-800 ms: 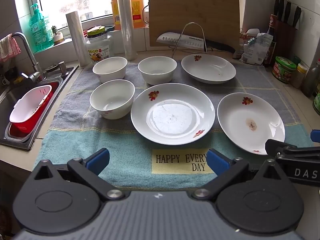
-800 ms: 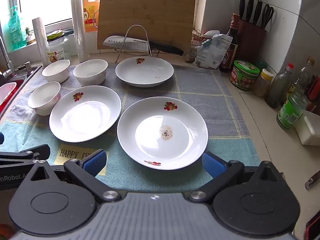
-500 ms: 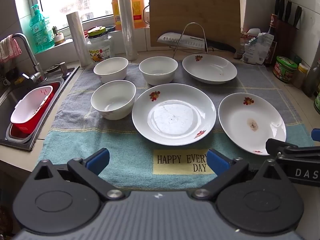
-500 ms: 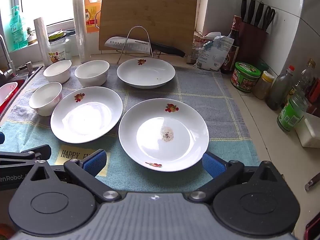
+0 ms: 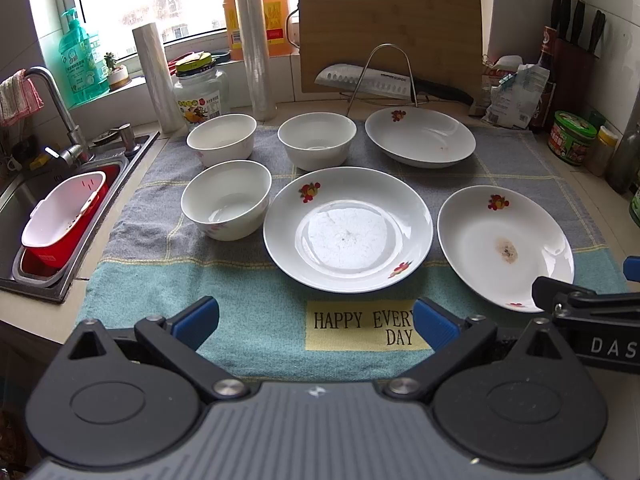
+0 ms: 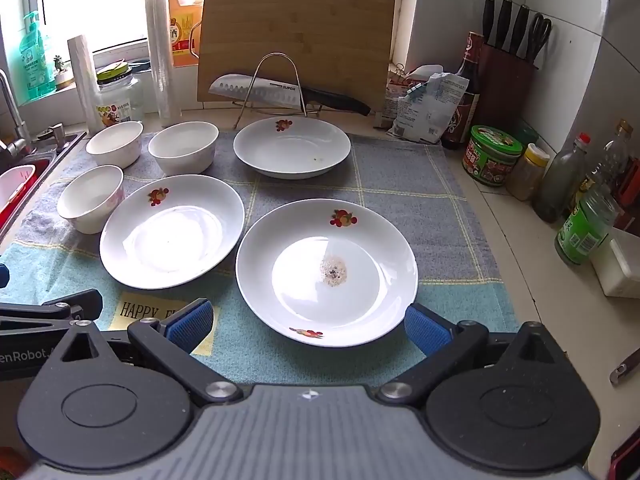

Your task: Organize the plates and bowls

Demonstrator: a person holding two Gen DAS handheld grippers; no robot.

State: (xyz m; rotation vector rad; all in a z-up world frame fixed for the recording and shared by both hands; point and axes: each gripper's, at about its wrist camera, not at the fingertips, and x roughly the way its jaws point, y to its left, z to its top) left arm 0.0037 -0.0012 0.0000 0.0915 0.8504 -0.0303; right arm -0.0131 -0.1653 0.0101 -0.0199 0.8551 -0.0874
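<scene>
Three white plates with red flower prints lie on a towel (image 5: 168,256): a middle plate (image 5: 348,230), a stained near-right plate (image 6: 326,272), and a far plate (image 5: 420,137). Three white bowls stand at the left: a near bowl (image 5: 226,199), a far-left bowl (image 5: 221,138) and a far-middle bowl (image 5: 317,145). My left gripper (image 5: 316,320) hovers open over the towel's front edge, nothing between its blue pads. Just short of the stained plate's near rim, my right gripper (image 6: 310,326) is open and empty too.
A sink (image 5: 24,208) with a red-and-white basket (image 5: 60,224) lies left of the towel. Behind stand a cutting board (image 5: 388,28), a knife on a wire rack (image 5: 384,84), a jar and rolls. Jars and bottles (image 6: 576,196) line the right counter, with a knife block (image 6: 508,76) in the corner.
Both views have drifted slightly, so the dishes sit a touch lower and to the right in frame. No dish has moved, and both grippers stay open.
</scene>
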